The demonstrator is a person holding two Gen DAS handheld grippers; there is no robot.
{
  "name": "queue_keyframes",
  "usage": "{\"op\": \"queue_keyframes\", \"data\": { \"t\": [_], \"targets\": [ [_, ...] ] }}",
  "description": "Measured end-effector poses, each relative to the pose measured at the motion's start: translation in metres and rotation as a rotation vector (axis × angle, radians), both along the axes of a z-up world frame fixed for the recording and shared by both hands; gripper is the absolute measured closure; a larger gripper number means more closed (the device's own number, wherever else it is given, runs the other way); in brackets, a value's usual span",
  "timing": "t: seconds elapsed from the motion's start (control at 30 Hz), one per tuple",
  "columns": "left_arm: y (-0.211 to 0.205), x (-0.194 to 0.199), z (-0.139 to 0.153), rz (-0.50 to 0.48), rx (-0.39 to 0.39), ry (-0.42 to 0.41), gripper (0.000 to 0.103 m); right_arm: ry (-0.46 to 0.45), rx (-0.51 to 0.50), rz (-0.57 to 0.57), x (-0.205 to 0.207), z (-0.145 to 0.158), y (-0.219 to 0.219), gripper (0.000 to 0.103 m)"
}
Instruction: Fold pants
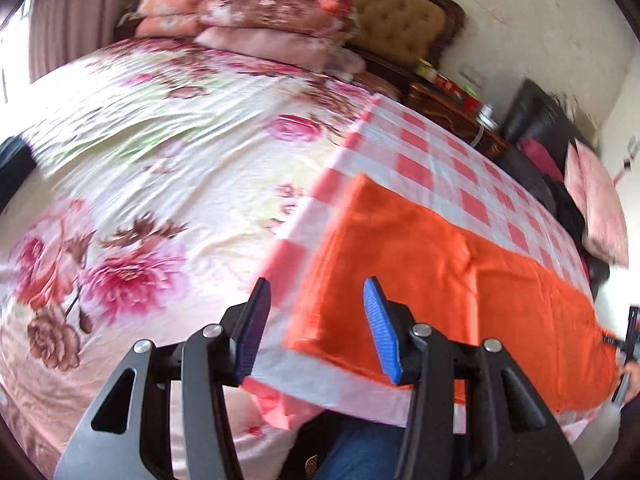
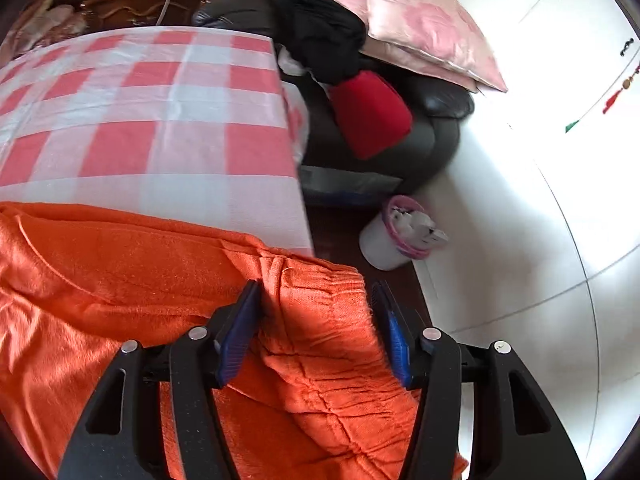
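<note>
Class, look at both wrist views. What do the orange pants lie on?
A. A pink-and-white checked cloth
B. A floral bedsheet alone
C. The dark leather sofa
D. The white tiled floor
A: in both views the orange pants lie spread on the pink-and-white checked cloth, which covers that side of the bed.

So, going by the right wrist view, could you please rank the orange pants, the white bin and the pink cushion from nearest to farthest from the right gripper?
1. Orange pants: between the right gripper's jaws.
2. White bin: on the floor, just ahead to the right.
3. Pink cushion: atop the dark sofa, far upper right.
</note>
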State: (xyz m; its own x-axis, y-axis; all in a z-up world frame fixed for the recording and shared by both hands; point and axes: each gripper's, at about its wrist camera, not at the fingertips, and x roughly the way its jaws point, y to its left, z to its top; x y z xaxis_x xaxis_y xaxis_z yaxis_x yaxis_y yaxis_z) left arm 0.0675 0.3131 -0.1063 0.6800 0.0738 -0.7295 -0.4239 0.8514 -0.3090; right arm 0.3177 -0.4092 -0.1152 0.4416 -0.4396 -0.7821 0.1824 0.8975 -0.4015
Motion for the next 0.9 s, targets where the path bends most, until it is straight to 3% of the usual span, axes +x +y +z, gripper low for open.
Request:
{"op": "queue_keyframes", "data": {
  "t": [0.07,0.17,0.33,0.43,0.53,0.6,0.8,0.9],
  "targets": [
    [0.013,-0.011,0.0,0.022,-0.013,-0.014,0.056,-0.002,-0.009,-0.003,0.0,0.006,0.001,0.043],
    [0.013,-0.02,0.0,-0.019,-0.023,-0.023,0.065,-0.062,0.002,-0.041,-0.013,0.029,0.005,0.027],
    [-0.013,-0.008,-0.011,-0.125,0.026,0.004,0.073,-0.154,0.117,-0.02,-0.061,0.059,0.038,0.023],
    [-0.02,0.0,-0.019,-0.149,0.006,0.0,0.075,-0.116,0.145,0.047,-0.084,0.049,0.072,0.023],
    [-0.024,0.01,-0.025,-0.161,0.052,0.042,0.082,-0.08,0.143,0.077,-0.094,0.036,0.093,0.023],
    [-0.023,0.012,-0.026,-0.162,0.071,0.046,0.096,-0.058,0.169,0.076,-0.097,0.03,0.1,0.023],
    [-0.017,0.006,0.002,-0.153,0.127,-0.007,0.098,-0.037,0.185,0.083,-0.104,0.02,0.11,0.022],
    [-0.013,0.005,-0.012,-0.127,0.113,0.04,0.098,-0.024,0.195,0.07,-0.106,0.014,0.107,0.022]
  ]
}}
